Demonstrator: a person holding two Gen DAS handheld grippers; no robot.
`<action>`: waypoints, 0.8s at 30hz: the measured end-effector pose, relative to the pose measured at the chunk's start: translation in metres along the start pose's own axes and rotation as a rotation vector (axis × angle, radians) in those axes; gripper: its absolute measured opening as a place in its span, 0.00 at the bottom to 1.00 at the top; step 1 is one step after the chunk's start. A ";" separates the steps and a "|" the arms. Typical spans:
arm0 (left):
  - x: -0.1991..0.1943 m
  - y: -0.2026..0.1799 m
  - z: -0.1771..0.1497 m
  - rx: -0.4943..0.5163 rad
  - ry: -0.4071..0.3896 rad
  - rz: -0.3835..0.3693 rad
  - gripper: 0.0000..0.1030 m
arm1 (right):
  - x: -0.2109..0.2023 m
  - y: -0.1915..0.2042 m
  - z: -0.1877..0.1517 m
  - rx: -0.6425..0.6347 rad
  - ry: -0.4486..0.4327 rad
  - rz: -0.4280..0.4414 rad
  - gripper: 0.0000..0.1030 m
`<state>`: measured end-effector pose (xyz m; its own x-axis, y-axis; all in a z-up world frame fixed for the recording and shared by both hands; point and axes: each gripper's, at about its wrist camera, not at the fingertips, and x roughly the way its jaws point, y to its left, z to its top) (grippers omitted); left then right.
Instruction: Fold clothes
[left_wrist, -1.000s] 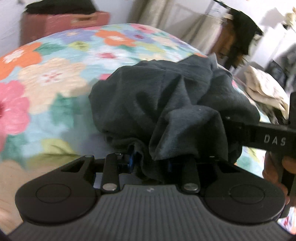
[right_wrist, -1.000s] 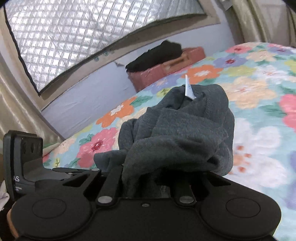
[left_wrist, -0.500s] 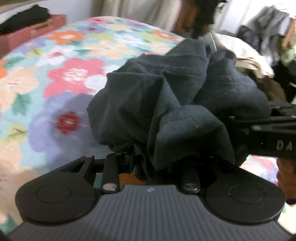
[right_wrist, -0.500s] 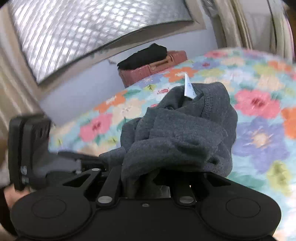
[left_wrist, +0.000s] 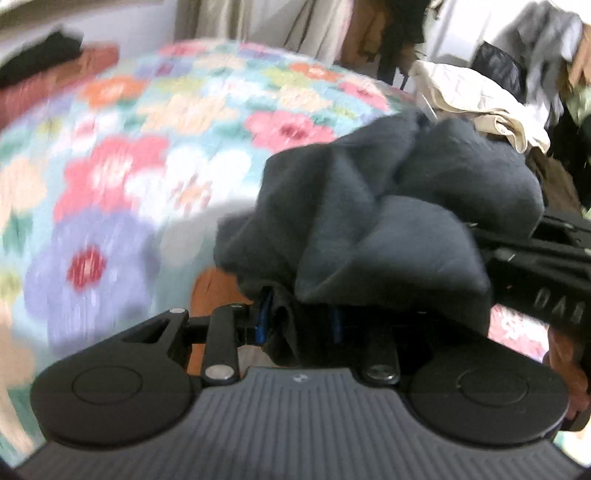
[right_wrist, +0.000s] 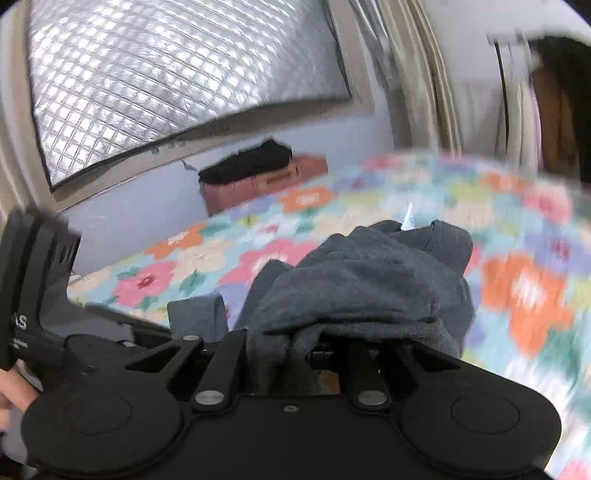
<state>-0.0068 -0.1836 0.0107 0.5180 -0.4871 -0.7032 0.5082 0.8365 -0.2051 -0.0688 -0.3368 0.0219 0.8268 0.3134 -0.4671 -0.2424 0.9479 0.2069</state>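
The dark grey garment (left_wrist: 388, 206) hangs bunched in the air above the floral bed (left_wrist: 155, 155), gathered into a lump between both tools, its white label (right_wrist: 407, 220) sticking up at the top. The left tool (left_wrist: 299, 317) pinches a fold of the cloth between its blue-padded fingers, and the right tool (right_wrist: 314, 354) is likewise clamped on a thick wad of the same fabric. The two tools sit close together, almost side by side, each visible at the edge of the other's view.

To do this step well, I judge the tools should draw apart sideways so the cloth opens flat, then lower it onto a bare stretch of the bed, keeping both pinches firm so neither corner slips. Both tools point forward over the bed, raised clear of it, with the holder's hand (left_wrist: 565, 362) gripping the right handle.
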 end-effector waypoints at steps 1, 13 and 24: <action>0.001 -0.008 0.008 0.020 -0.016 0.010 0.28 | 0.000 -0.006 0.005 0.014 -0.019 0.011 0.14; -0.014 -0.015 0.075 0.045 -0.130 -0.020 0.32 | -0.001 -0.080 0.092 -0.017 -0.109 0.169 0.14; 0.059 0.000 0.071 -0.043 0.038 0.125 0.44 | 0.053 -0.203 0.084 0.042 0.115 -0.221 0.39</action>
<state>0.0730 -0.2302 0.0176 0.5486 -0.3693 -0.7501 0.4108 0.9005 -0.1429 0.0666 -0.5171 0.0273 0.7937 0.1060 -0.5991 -0.0392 0.9916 0.1236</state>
